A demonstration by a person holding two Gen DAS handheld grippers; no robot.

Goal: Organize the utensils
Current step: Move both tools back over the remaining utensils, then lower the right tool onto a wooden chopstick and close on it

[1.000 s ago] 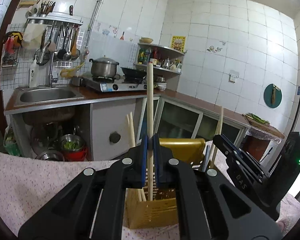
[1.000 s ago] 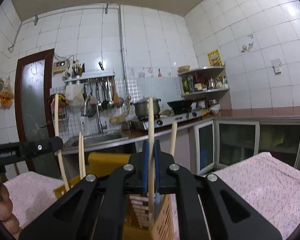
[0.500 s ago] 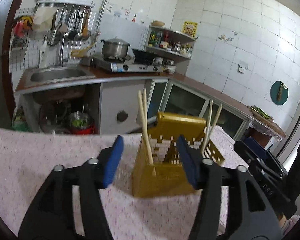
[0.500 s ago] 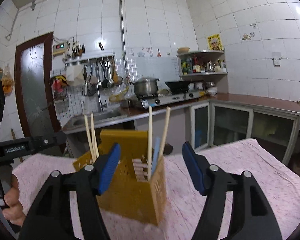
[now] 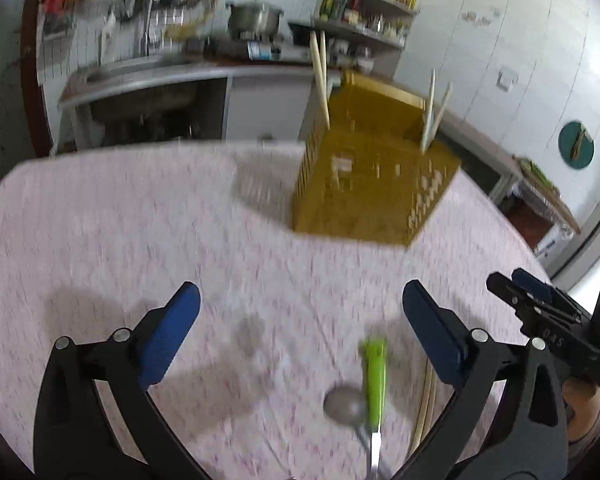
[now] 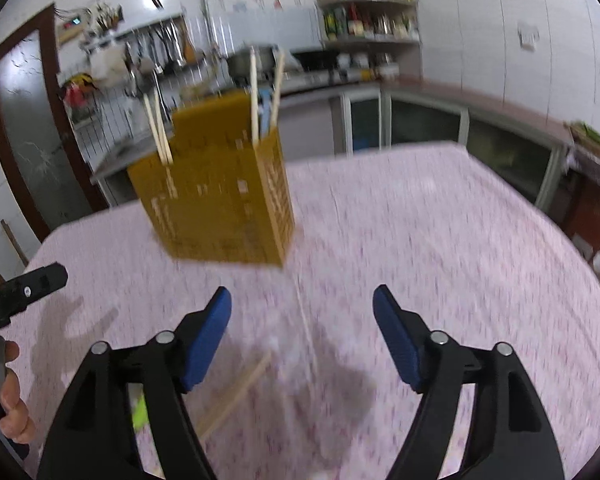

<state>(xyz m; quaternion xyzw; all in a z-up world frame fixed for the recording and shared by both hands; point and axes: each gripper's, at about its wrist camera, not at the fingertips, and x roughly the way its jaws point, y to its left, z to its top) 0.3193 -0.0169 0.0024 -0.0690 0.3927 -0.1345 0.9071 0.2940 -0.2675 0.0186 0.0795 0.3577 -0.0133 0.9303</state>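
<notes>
Wooden chopsticks (image 5: 319, 80) stand upright in the yellow slotted plastic holder (image 5: 372, 184); near it, both grippers' fingers (image 5: 172, 332) (image 6: 396, 336) are spread, empty.

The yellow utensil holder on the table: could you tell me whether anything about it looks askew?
Nothing damaged or spilled. The yellow utensil holder stands on the pink tablecloth; its chopsticks lean rather than stand straight. A green-handled spoon and loose chopsticks lie outside it.

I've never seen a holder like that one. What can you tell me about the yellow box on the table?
The yellow box is a slotted utensil holder that looks like plastic, with a taller back wall. It stands upright on the pink tablecloth. Two pairs of chopsticks lean out of its open top. Neither gripper touches it.
</notes>
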